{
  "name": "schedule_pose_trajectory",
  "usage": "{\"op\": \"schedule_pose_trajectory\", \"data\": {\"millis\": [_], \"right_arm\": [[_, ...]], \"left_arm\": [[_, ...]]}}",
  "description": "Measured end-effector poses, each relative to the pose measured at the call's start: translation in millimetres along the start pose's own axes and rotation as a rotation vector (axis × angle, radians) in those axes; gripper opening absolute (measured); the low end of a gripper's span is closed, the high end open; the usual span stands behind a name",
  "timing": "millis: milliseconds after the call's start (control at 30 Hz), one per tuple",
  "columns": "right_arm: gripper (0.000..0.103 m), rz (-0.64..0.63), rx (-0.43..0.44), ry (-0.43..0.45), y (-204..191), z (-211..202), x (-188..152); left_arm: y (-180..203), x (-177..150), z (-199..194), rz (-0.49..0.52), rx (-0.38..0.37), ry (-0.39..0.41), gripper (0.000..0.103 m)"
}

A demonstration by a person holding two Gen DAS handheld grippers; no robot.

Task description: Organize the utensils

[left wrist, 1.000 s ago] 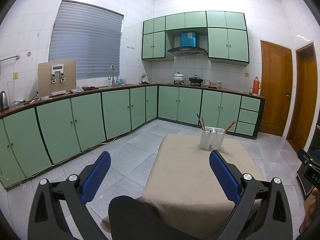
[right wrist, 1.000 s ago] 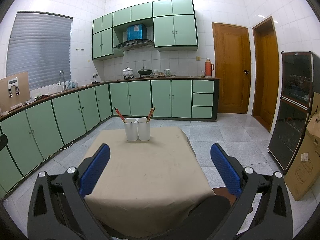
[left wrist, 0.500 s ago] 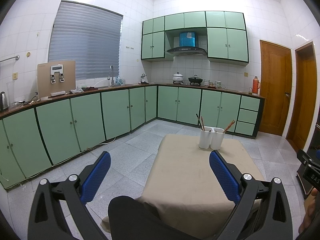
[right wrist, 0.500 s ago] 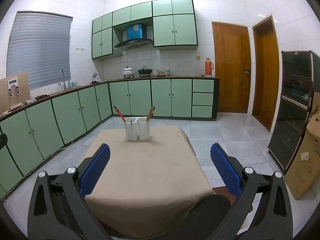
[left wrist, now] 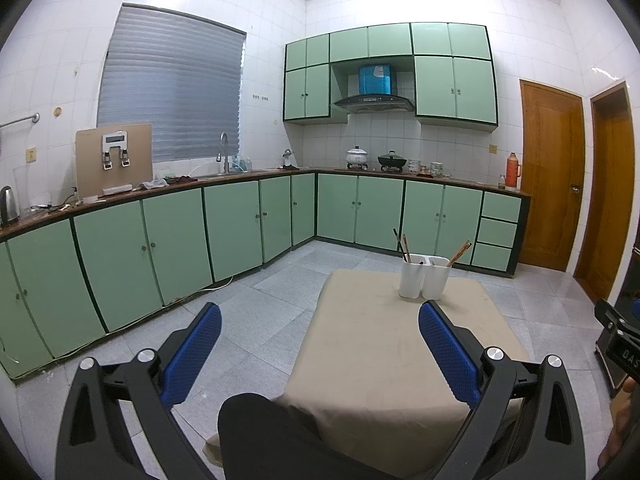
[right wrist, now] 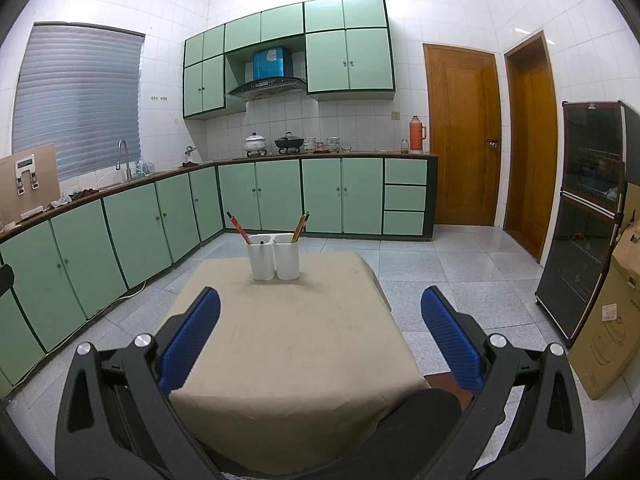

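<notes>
A white two-compartment utensil holder stands at the far end of a table with a beige cloth. Chopsticks lean in its left compartment and more chopsticks lean in its right one. My left gripper is open and empty, held over the table's near left edge. My right gripper is open and empty, above the near part of the table. Both are well short of the holder.
Green cabinets under a counter run along the left and back walls. Two wooden doors stand at the right. A dark glass cabinet and a cardboard box stand on the right. A dark knee shows below.
</notes>
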State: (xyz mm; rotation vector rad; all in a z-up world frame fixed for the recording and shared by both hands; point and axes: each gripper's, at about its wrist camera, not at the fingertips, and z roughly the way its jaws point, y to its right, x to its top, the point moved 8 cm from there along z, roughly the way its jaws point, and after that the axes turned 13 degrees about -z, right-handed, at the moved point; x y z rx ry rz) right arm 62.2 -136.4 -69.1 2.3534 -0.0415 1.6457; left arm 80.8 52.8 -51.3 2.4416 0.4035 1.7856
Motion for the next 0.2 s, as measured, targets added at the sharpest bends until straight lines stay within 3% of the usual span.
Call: {"op": "schedule_pose_trajectory", "data": {"millis": [200], "right_arm": [[0.097, 0.001, 0.0, 0.0, 0.3, 0.0, 0.3]], "left_arm": [[0.5, -0.6, -1.0, -0.005, -0.004, 0.0, 0.097]]}}
